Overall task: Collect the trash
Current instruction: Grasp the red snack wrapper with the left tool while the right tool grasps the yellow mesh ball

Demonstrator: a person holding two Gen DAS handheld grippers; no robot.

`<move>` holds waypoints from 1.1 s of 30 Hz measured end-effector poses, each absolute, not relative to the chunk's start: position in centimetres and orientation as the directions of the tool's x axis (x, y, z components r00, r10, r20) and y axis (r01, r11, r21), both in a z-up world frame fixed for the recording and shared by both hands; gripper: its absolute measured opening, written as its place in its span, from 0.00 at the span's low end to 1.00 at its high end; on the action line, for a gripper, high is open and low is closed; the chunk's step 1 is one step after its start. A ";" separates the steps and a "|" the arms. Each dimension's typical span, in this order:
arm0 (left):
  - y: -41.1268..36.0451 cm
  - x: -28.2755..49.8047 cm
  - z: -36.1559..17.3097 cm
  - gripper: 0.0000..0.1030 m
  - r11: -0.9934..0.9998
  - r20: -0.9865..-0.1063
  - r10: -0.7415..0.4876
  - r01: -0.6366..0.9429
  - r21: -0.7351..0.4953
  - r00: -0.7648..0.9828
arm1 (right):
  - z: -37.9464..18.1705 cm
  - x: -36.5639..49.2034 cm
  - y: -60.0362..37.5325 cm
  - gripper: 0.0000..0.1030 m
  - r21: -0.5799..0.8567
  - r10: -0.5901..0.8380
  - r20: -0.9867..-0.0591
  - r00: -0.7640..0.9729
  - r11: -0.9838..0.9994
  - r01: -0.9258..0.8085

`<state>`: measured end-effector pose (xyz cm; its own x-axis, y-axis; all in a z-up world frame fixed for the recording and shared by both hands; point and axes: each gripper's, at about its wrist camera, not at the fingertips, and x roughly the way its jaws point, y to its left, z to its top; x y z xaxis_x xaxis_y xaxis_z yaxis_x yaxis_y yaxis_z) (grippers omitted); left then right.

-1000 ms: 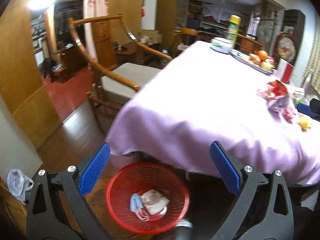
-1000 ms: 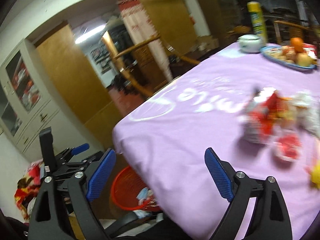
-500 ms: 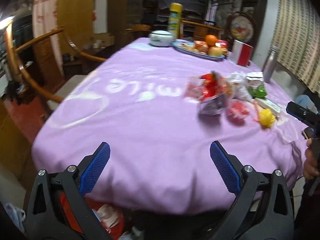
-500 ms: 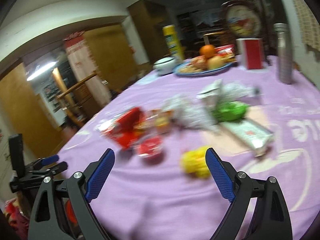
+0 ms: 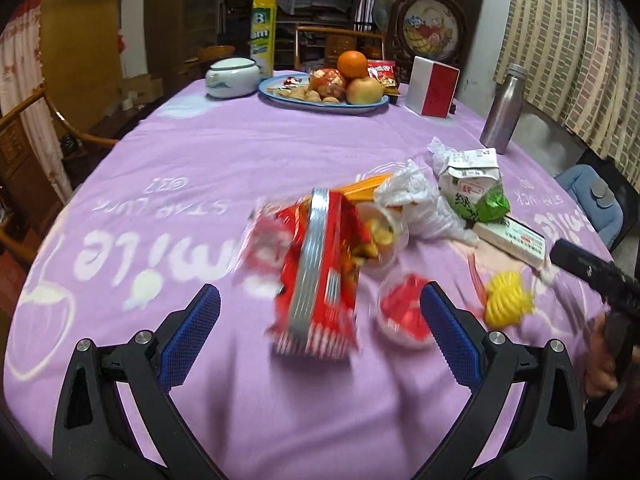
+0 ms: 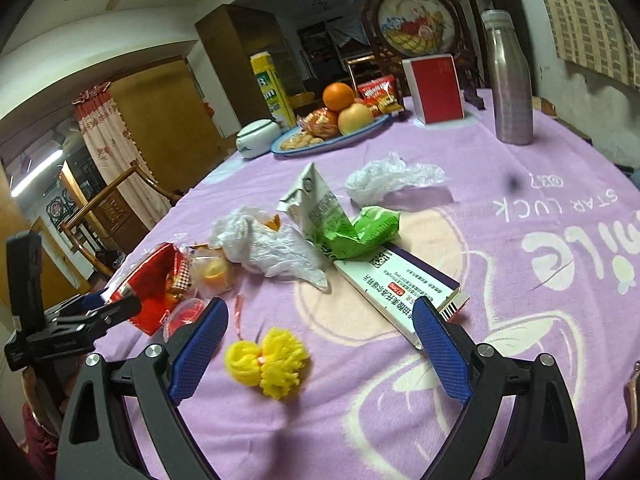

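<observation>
Red wrapper dead ahead of the left tool; yellow scrap dead ahead of the right one.

The left tool [image 5: 320, 334] is spread wide and empty, and the red snack wrapper [image 5: 316, 276] lies on the purple worktop [image 5: 168, 160] just beyond its tips, centred in the gap, its long axis running away from the tool, nearly in line with the fingers. A grip across its narrow width looks the natural one. The right tool [image 6: 320, 350], likewise wide and empty, has the yellow crinkled scrap [image 6: 268, 360] between its fingers, nearer the left finger, with the white medicine box [image 6: 400, 290] ahead and to the right, lying slantwise. By my reading, each tool is nearest its own piece; the small red cup [image 5: 404, 314] sits between the two.
</observation>
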<state>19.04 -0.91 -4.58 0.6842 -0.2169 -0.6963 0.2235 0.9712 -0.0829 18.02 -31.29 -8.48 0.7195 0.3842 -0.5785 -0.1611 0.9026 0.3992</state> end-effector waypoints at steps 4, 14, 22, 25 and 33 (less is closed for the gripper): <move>-1.0 21.1 -5.4 0.93 0.972 -0.712 -0.223 0.211 -0.108 0.666 | -8.7 18.1 -31.3 0.93 0.426 0.403 -0.577 0.710 0.890 -0.160; 5.3 19.6 -5.4 0.93 0.998 -0.686 0.041 -0.001 0.060 0.726 | -9.1 18.3 -32.0 0.94 0.496 0.457 -0.555 0.695 0.853 -0.165; 5.5 17.5 -4.7 0.93 0.997 -0.688 -0.072 0.077 -0.024 0.722 | -9.0 18.1 -31.7 0.94 0.482 0.445 -0.562 0.697 0.861 -0.161; 4.0 18.1 -5.0 0.93 0.995 -0.685 -0.053 0.095 0.024 0.727 | -9.0 18.0 -31.5 0.94 0.471 0.437 -0.567 0.699 0.867 -0.160; 5.9 20.4 -5.3 0.93 1.000 -0.697 0.005 0.015 0.023 0.717 | -9.1 18.2 -31.5 0.94 0.488 0.461 -0.566 0.683 0.855 -0.173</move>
<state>20.43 5.90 -5.35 0.7170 0.0051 -0.6971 0.0150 0.9996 0.0227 18.24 -31.54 -9.05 0.6830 0.4612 -0.5664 -0.1726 0.8554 0.4884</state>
